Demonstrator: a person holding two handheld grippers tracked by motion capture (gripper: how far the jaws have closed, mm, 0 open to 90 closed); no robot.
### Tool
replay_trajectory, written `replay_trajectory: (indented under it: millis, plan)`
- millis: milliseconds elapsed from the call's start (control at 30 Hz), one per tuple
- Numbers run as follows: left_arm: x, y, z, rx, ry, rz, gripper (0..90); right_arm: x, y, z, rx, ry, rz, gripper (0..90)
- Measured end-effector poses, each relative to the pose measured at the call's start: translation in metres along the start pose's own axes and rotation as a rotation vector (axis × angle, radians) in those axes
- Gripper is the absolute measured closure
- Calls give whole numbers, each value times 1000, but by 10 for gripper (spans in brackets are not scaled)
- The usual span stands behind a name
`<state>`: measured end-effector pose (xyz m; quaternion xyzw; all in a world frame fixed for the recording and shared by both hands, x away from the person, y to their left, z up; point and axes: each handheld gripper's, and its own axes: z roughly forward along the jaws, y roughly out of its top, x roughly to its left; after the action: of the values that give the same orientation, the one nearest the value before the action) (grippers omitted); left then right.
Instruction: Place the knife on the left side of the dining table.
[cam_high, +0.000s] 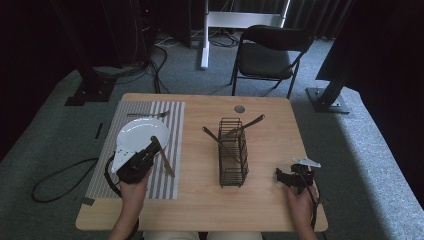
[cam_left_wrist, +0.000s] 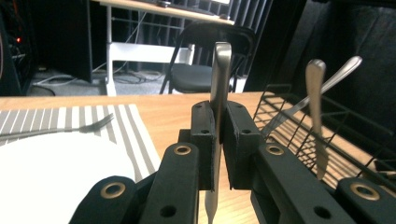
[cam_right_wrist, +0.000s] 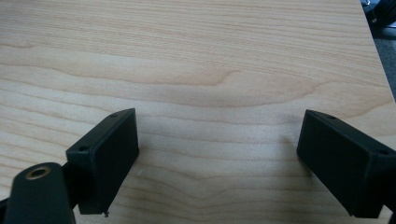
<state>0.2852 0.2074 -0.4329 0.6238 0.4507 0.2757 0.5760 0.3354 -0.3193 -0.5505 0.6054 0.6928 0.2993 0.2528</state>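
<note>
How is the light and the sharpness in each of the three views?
High view: dim, dark surroundings, table evenly lit. Left gripper view: near jaws soft, the knife catches a bright sheen, background dark. Right gripper view: bright, wood grain sharp, jaws slightly blurred.

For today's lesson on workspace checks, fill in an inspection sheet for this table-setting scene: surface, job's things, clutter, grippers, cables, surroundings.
Surface: wooden table; grey striped placemat on its left part.
Job's things: knife clamped in the left hand-held gripper, over the placemat just right of the white plate; fork lies beyond the plate; black wire caddy mid-table holds more cutlery.
Clutter: small round grey disc near the far edge.
Grippers: left hand-held gripper shut on the knife; right hand-held gripper open, over bare wood near the table's right edge.
Cables: black cable trails over the floor from the left hand-held gripper.
Surroundings: black folding chair, grey carpet, dark curtains.
</note>
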Motion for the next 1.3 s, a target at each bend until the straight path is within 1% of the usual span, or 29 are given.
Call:
replay_trajectory:
  millis: [67, 133, 233, 267, 300, 333, 400, 433, 500, 567, 600, 667, 767, 833, 900, 933, 967, 1000, 1033, 1067, 1133, 1167, 1200, 1300]
  plan:
    - [1, 0, -1, -2, 4, -9, 838, 0, 0, 0, 0, 0, 0, 118]
    - [1, -1, -1, -2, 0, -6, 838, 0, 0, 0, 0, 0, -1, 118]
    - [-1, 3, -2, 19, -32, 24, 835, 0, 0, 0, 0, 0, -1, 118]
    - [-1, 3, -3, 19, -45, 24, 829, 0, 0, 0, -1, 0, 0, 118]
    - [-1, 4, -4, 9, -61, 19, 821, 0, 0, 0, -1, -1, 1, 118]
    - [-1, 6, -6, 1, -67, 13, 802, 0, 0, 0, -1, -1, 1, 118]
    - [0, 9, -8, -14, -63, 16, 784, 0, 0, 0, -1, -1, 1, 118]
    - [1, 10, -9, -17, -60, 16, 760, 0, 0, 0, -1, -1, 1, 118]
    - [3, 12, -9, -14, -33, 21, 754, 0, 0, 0, -1, -1, 2, 118]
    - [6, 14, -10, -12, -20, 8, 754, 0, 0, 0, 0, -1, 3, 118]
    - [7, 14, -11, -13, -6, 9, 758, 0, 0, 0, 0, -2, 3, 118]
    - [10, 13, -14, -15, 39, 5, 759, 0, 0, 0, 0, -2, 3, 118]
    - [19, 11, -19, -16, 79, -11, 758, 0, 0, 0, 0, -2, 2, 118]
    - [25, 8, -23, -16, 124, -13, 758, 0, 0, 0, 0, -2, 3, 118]
    - [33, 5, -26, -11, 136, -27, 758, 0, 0, 0, 0, -2, 3, 118]
    - [37, 3, -28, -9, 159, -29, 757, 0, 0, 0, 0, -2, 3, 118]
    - [41, 1, -29, -4, 167, -37, 754, 0, 0, 0, 0, -2, 3, 118]
    - [46, -1, -31, -4, 166, -50, 751, 0, 0, 0, 0, -2, 3, 118]
    - [46, -1, -31, -4, 166, -50, 748, 0, 0, 0, 0, -2, 3, 118]
    - [53, -6, -34, 1, 188, -63, 748, 0, 0, 0, 0, -2, 3, 118]
    - [61, -12, -39, 4, 189, -88, 734, 0, 0, 0, 0, -3, 4, 118]
    - [65, -15, -41, 9, 198, -90, 727, 0, 0, 0, 0, -3, 4, 118]
    - [68, -18, -43, 12, 201, -100, 719, 1, 0, 0, 0, -3, 5, 118]
    - [80, -29, -49, 19, 207, -145, 702, 1, 0, 0, 0, -4, 5, 118]
